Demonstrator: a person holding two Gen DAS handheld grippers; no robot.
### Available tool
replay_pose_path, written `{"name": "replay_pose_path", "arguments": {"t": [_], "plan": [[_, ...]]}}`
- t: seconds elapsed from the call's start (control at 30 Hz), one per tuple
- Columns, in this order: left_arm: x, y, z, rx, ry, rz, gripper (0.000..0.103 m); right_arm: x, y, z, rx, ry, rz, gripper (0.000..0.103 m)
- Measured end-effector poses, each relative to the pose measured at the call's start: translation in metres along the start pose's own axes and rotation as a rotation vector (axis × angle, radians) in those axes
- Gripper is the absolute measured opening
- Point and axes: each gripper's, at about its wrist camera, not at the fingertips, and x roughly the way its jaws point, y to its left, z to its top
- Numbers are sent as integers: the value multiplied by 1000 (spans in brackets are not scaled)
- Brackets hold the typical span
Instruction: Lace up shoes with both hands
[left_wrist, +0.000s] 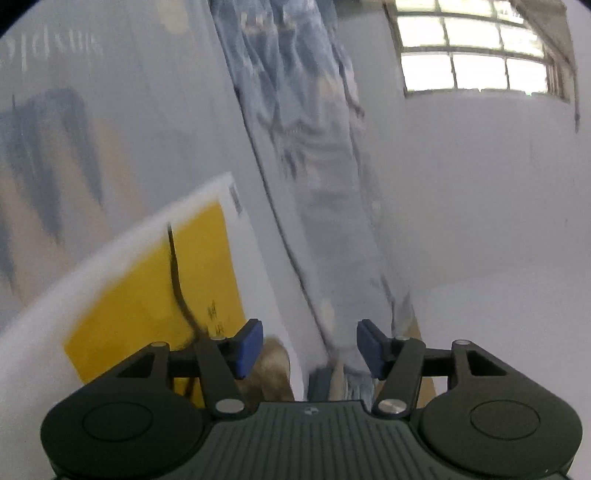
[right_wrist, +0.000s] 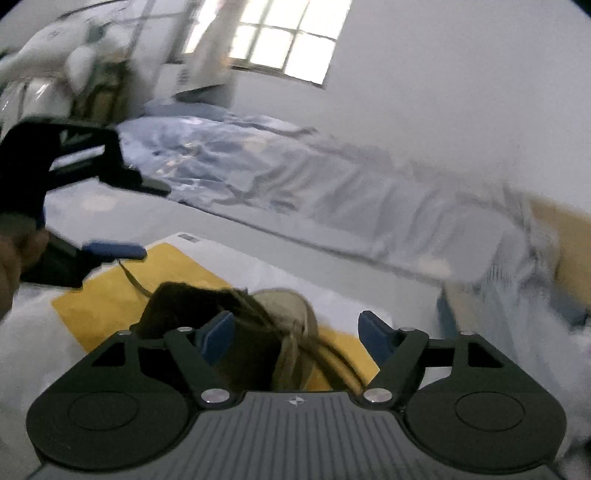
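Observation:
A shoe (right_wrist: 288, 306) with a dark opening and a tan toe lies on a yellow sheet (right_wrist: 110, 295). My right gripper (right_wrist: 295, 338) hovers just over it, open, its blue pads (right_wrist: 218, 336) clear of the shoe on either side. Tan laces (right_wrist: 332, 363) trail off the shoe below the right pad. A dark lace end (right_wrist: 131, 278) runs up toward my left gripper (right_wrist: 147, 220), which is open at the left with nothing between its pads. In the left wrist view that gripper (left_wrist: 310, 349) is open too. The dark lace (left_wrist: 176, 280) lies loose on the yellow sheet (left_wrist: 147, 295), left of the left pad.
The yellow sheet rests on a white surface (right_wrist: 258, 266). A bed with rumpled blue-grey bedding (right_wrist: 295, 177) stands behind it, under a bright window (right_wrist: 288, 40). A person's hand (right_wrist: 14, 258) holds the left gripper at the left edge. Both views are motion-blurred.

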Motion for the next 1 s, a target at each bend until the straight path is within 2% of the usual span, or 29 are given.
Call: {"name": "replay_pose_path", "arguments": {"t": [0.1,0.33,0.57,0.7,0.8,0.9,1.0], "plan": [[11,5,-9,-42,57,-2,55,1,-2,-2,46,24,16,77],[34,20,-19,-90,143,60,55,9,-4,-3,45,37,-48,77],[43,27,-22,-65,115,82,53,12,-9,-4,55,48,-56,77],[45,28,-28,-64,114,90,36,13,-11,-7,59,65,-59,77],[44,28,-28,-57,96,82,15,14,-9,-7,56,75,-74,77],[38,27,-27,-61,75,67,1,15,-6,-8,46,81,-103,77],[39,24,-20,-50,48,61,0,17,-2,-11,38,81,-129,77]]}}
